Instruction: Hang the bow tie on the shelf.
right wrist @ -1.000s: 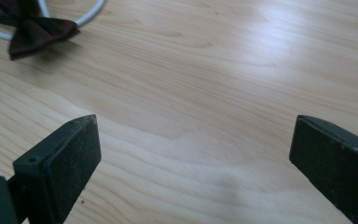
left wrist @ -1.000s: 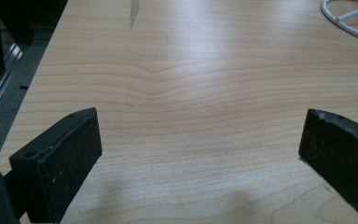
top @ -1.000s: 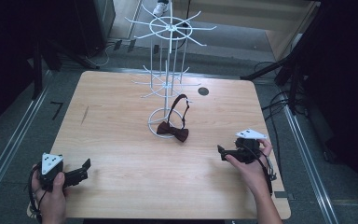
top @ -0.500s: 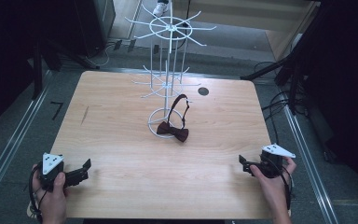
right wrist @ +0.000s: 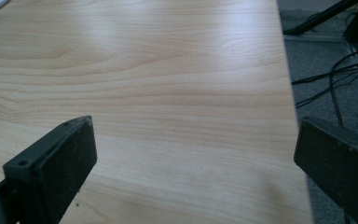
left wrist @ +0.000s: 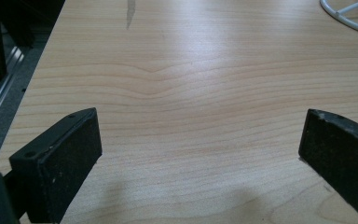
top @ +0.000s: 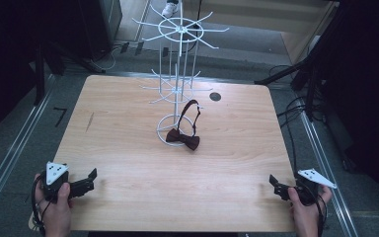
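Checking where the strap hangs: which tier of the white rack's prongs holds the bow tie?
The lower tier: the bow tie strap loops over one of its prongs; the top ring's prongs are bare.

Bare wooden table, cables, perhaps a shoe

Both tongs gape, apparently empty.
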### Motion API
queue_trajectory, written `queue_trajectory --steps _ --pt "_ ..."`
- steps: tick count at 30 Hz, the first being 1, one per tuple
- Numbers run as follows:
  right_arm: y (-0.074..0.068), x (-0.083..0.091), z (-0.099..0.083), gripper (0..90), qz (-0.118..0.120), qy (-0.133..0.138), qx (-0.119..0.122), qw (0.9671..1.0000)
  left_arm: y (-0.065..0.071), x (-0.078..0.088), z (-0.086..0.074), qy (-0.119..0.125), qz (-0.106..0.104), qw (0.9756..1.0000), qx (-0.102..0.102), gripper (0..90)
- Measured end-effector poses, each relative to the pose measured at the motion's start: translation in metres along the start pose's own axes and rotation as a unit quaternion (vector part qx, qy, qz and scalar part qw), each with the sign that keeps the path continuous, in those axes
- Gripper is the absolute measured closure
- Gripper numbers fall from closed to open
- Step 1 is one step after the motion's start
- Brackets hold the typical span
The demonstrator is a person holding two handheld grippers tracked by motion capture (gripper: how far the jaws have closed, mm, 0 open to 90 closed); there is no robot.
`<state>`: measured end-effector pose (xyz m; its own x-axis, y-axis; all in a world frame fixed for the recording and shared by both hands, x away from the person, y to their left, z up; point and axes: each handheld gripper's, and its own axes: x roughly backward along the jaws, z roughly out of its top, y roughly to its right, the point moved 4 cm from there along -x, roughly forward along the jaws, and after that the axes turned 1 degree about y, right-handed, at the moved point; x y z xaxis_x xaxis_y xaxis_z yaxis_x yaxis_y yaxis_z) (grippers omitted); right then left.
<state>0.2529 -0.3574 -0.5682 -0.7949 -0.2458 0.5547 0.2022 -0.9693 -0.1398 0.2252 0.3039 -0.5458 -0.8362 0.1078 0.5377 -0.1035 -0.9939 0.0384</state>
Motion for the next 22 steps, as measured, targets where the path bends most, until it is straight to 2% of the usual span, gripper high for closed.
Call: queue_trajectory --steps 5,9,11,22 --pt "0.003 0.007 -0.007 0.0 0.002 0.013 -0.006 0.9999 0.0 0.0 0.0 -0.001 0.001 1.0 -0.002 0.0" --pt "-0.003 0.01 -0.01 0.0 0.004 0.02 0.0 0.9998 0.0 0.0 0.0 0.0 0.001 1.0 -0.001 0.0" --pt "-0.004 0.01 -0.011 0.0 0.008 0.025 -0.007 0.9996 0.0 0.0 0.0 -0.001 -0.002 1.0 0.001 0.0" --pt "-0.005 0.009 -0.012 0.0 -0.001 0.026 -0.01 0.9996 -0.001 0.0 0.0 -0.002 -0.005 1.0 0.005 0.0"
